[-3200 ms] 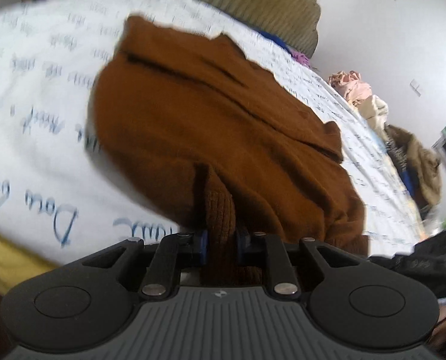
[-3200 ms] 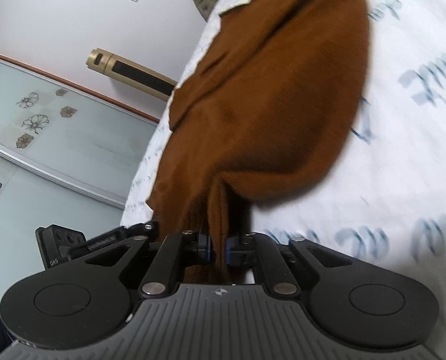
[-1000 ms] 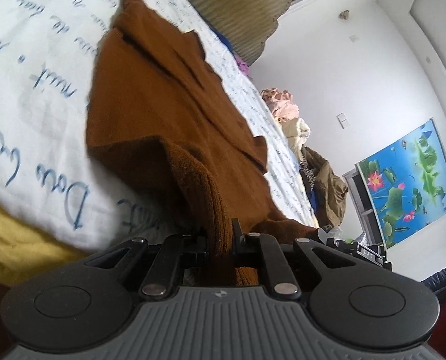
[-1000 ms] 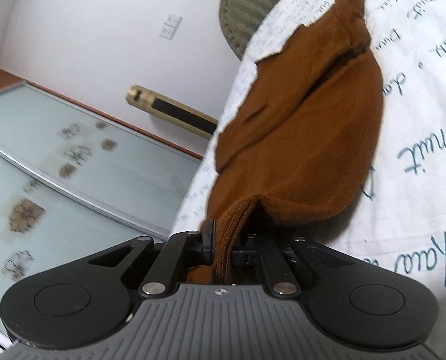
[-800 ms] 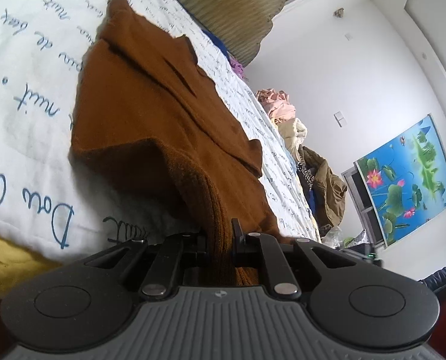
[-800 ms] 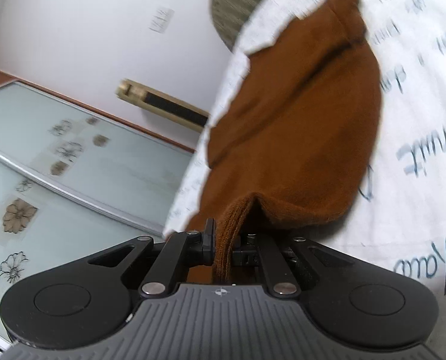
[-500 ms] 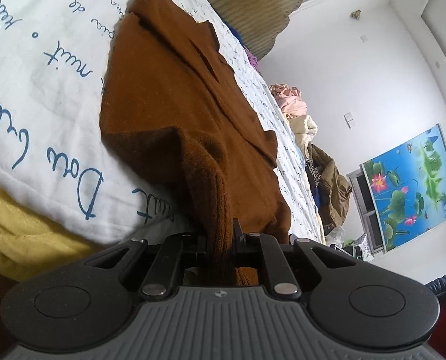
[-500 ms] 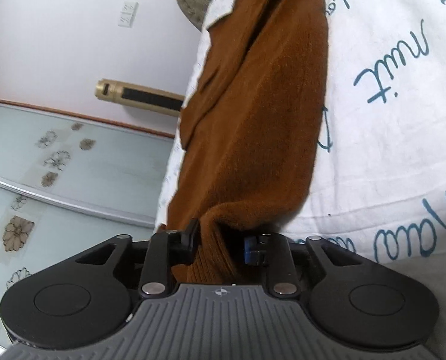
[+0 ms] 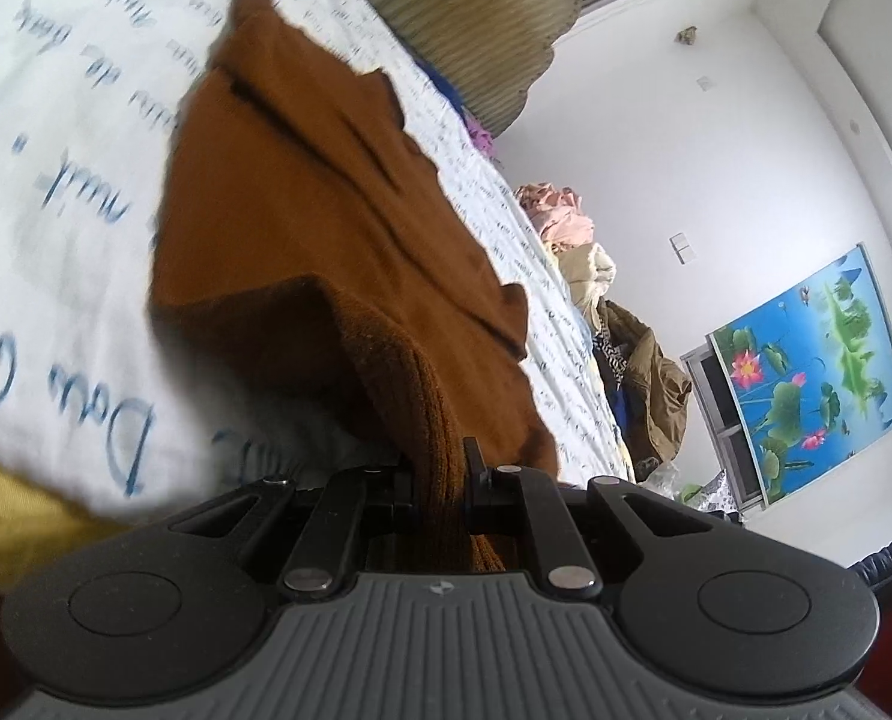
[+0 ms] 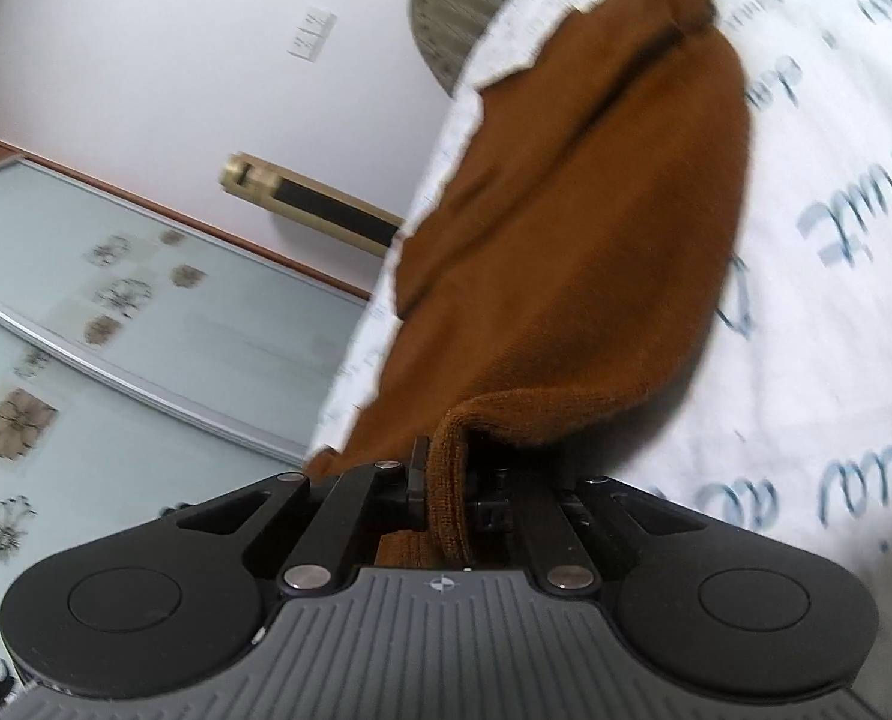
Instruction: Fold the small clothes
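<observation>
Right tool (image 10: 446, 480) closing again on sweater (image 10: 572, 276) | white lettered bedsheet (image 10: 836, 360); lotus painting (image 9: 806, 372)

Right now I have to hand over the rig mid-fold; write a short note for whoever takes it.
Left gripper: shut on the near hem of the brown sweater.
Right gripper: jaws closing, with the other hem corner between them; the pads look pressed on it.
Sweater: lies lengthwise on the white printed bedsheet, far end toward the striped pillow; near hem raised off the sheet.
Done: side parts look folded in.
Left: probably carry the hem toward the far end, lay it down, release. Check the right grip first.
</observation>
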`<state>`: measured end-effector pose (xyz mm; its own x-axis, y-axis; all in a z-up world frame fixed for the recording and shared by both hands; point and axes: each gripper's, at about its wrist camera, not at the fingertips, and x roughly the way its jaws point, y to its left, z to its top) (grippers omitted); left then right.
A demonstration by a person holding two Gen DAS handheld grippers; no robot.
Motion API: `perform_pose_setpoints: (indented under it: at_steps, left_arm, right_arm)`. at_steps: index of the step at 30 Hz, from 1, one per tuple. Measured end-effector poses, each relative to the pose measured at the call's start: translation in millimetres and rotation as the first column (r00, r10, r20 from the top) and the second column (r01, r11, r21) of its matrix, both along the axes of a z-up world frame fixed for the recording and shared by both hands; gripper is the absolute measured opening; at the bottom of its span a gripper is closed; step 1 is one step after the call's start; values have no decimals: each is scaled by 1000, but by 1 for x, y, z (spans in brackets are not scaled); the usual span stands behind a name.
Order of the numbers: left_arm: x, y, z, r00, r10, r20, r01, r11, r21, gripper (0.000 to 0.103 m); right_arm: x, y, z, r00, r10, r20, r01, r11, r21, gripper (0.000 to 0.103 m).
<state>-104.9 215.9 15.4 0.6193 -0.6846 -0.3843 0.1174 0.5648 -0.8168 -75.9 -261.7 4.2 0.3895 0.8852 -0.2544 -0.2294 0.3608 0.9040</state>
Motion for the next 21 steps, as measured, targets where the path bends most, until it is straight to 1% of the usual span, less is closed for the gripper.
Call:
perform_pose_setpoints:
  at_steps: [3,6,13,18,21]
  left_arm:
    - [9,-3,9,1000,1,13,-1,1000,23,12]
    - [19,-7,17,1000,7,27,-9,998,69,12]
    - [47,-11,30,999,29,41,-34,991,126,12]
    - [80,-7,45,997,59,59,-66,990,126,12]
    - [100,-7,52,995,71,70,-80,986,144,12]
  right_arm:
    - [8,-4,12,999,-21,28,20,999,42,9]
    - [18,-7,16,998,-37,41,35,998,46,9]
    - [45,-4,21,996,-73,47,70,996,48,9]
    - [74,1,35,991,-99,92,93,994,64,9]
    - [92,3,42,987,-118,107,112,992,60,9]
